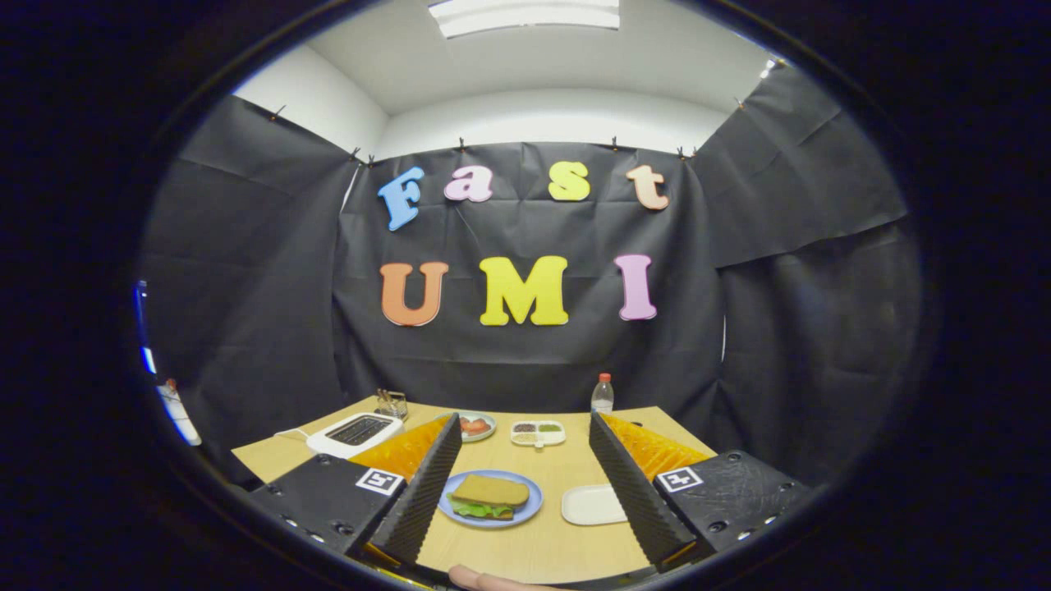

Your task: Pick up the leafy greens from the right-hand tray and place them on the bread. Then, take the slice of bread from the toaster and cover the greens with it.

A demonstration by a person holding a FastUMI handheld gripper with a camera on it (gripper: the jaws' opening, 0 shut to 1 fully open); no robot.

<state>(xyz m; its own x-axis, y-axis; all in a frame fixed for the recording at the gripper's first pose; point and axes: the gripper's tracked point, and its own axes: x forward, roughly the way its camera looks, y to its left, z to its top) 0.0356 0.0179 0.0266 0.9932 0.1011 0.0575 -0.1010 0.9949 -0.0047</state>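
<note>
Hovering wide open and empty, the tongs point(525, 501) are framing the blue plate point(530, 502) on the worktop point(550, 546), where bread point(491, 490) is already covering the greens point(476, 510), left of centre.

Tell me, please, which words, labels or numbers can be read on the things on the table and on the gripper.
None can be read.
Bottle: label too small and blurred.
Gripper, open, fingers either side of the blue plate: its square markers bear patterns, no words.

Fingers point(525, 484) apart; sandwich point(491, 497) between
</note>
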